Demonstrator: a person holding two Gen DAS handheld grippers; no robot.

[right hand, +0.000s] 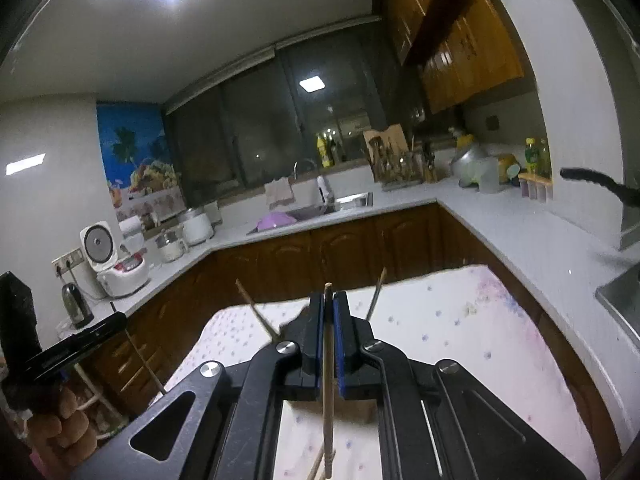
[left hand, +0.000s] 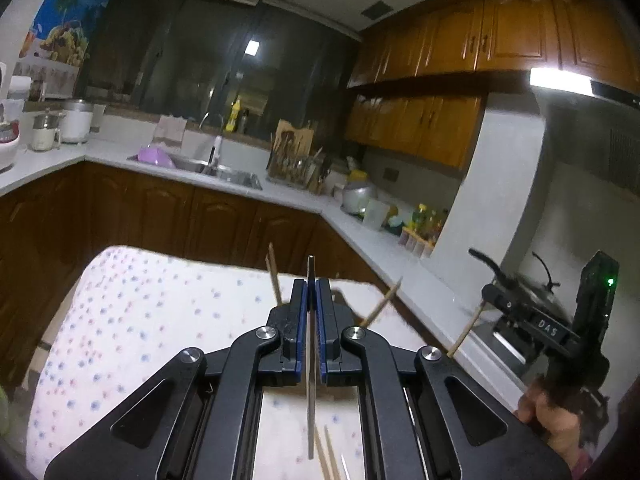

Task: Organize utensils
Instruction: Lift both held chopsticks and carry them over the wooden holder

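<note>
My left gripper (left hand: 311, 286) is shut on a grey metal chopstick (left hand: 311, 360) that stands upright between its blue pads, raised above the table. My right gripper (right hand: 328, 300) is shut on a wooden chopstick (right hand: 327, 380), also upright. The right gripper (left hand: 532, 312) shows at the right of the left wrist view with its wooden chopstick (left hand: 466, 330) hanging below it. The left gripper (right hand: 68, 350) shows at the left of the right wrist view with a thin stick (right hand: 144, 360) below it. More chopsticks (left hand: 328, 456) lie on the floral tablecloth (left hand: 140, 320), and some (right hand: 256, 312) poke up behind the jaws.
A white L-shaped kitchen counter (left hand: 280, 192) runs behind the table, with a sink (left hand: 224, 170), a utensil rack (left hand: 298, 164), a kettle (left hand: 358, 196) and bottles (left hand: 424, 220). Rice cookers (right hand: 116, 264) stand at the left. Wooden cabinets hang above.
</note>
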